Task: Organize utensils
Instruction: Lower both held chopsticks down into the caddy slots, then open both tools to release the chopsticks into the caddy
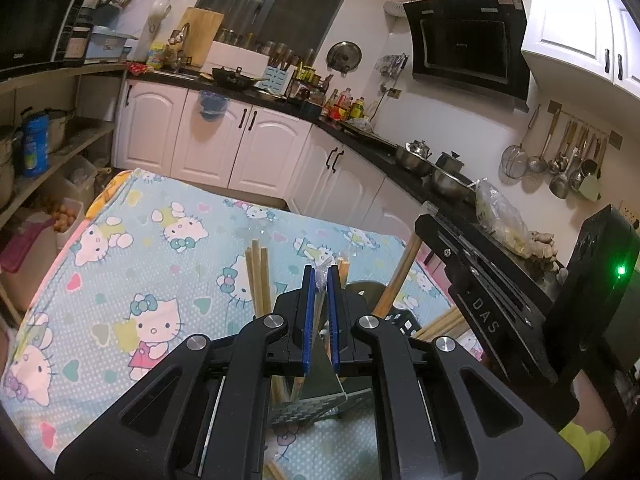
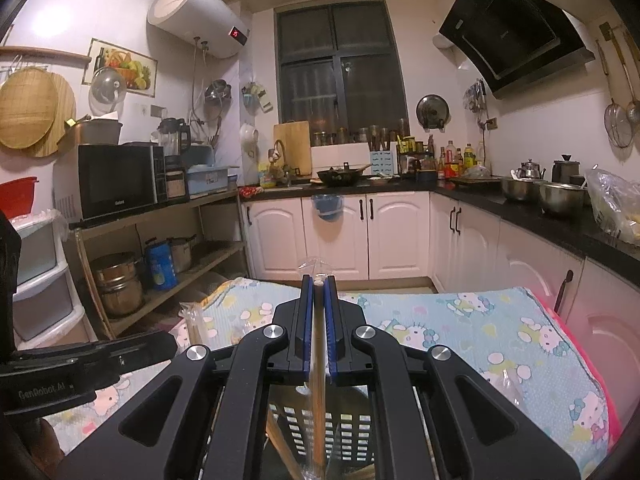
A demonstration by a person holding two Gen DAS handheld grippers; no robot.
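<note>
We see our left gripper [image 1: 319,276] with its blue pads nearly together, pinching a crinkled clear plastic wrapper [image 1: 320,274] at the tips. Right beneath and just beyond it stands a dark slotted plastic utensil holder [image 1: 320,408], with bare wooden chopsticks [image 1: 258,280] rising upright from it to the left of the fingers. A thicker wooden handle [image 1: 400,276] leans out to the right.

Our right gripper [image 2: 319,280] is likewise clamped tight, on a pair of wooden chopsticks in a clear plastic sleeve [image 2: 318,380]. The sleeved pair runs lengthwise between the pads, its tip poking out past them and its lower end reaching down over the same slotted holder [image 2: 340,428]. Both grippers hover over the table with the pale blue cartoon-cat cloth [image 1: 140,248].
</note>
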